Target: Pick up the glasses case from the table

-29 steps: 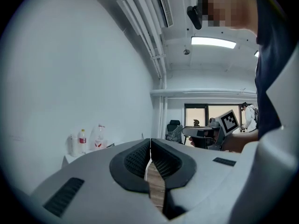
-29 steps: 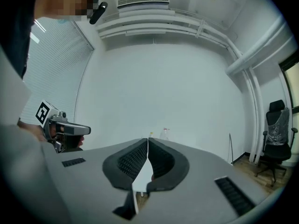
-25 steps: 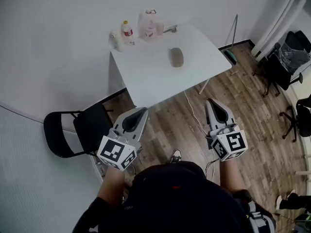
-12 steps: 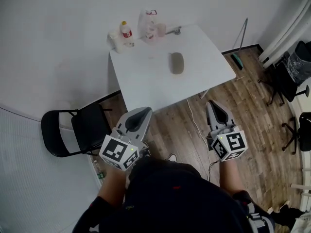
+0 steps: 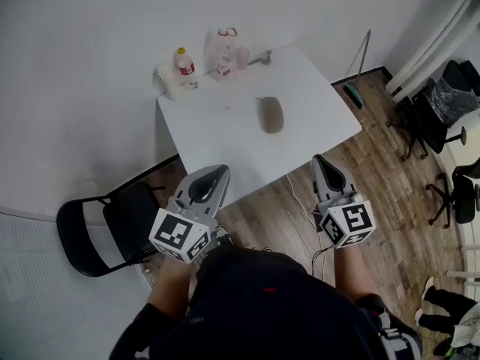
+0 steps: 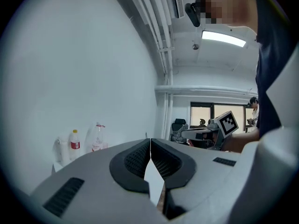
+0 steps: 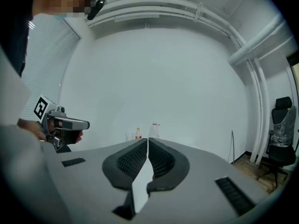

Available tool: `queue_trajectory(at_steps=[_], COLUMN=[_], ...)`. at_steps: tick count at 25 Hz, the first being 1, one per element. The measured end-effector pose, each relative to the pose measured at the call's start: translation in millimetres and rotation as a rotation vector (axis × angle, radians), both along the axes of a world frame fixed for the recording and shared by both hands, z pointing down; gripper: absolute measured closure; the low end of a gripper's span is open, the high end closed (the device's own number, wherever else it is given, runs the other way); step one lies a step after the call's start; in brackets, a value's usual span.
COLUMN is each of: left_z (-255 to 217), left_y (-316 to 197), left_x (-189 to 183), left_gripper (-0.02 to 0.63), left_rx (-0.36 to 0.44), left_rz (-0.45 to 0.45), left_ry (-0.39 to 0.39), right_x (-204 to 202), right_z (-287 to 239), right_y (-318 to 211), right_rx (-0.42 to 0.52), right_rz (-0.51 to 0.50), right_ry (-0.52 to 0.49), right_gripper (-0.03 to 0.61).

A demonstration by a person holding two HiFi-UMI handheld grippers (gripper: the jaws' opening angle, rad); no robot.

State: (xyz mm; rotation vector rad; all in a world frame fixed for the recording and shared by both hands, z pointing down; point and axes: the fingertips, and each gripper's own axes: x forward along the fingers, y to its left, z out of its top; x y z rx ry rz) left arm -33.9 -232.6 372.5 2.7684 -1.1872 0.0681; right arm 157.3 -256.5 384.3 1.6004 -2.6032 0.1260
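holding the left gripper [image 5: 215, 174] and right gripper [image 5: 320, 163] by the near edge of the table [image 5: 217, 137], you have both sets of jaws pressed together on nothing. the glasses case [image 5: 271, 115] lies near the table's middle, untouched; bottles [image 5: 182, 64] stand along its far edge.
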Motion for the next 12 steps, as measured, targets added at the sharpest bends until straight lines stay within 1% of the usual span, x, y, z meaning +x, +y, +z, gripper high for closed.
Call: queue_trajectory(at_steps=[3,5,7,10,12], left_z=[1,3,5,9,15], left_y=[-21,-33,-45,-58,-63], left_x=[-20,-33,-45,-56,-56], left_gripper=[0.591,0.591,0.591,0.591,0.591], left_rx=[0.0,0.01,0.012,0.0,-0.013], left_rz=[0.038,0.062,0.075,0.064,0.053], left_ry=[-0.017,-0.047,-0.057,-0.051,-0.035], right_x=[-27,-42,-53,-66,-69], right_z=[-2,-1,7,31,47], right_y=[-23,-38,-51,-67,-76], right_rx=[0.005,-0.004,-0.026,-0.087,-0.117], right_rz=[0.018,0.033,0.041,0.007,-0.017], right_ry=[0.004,0.008,0.029,0.089,0.124], right_gripper=[0.555,0.555,0.555,0.555,0.554])
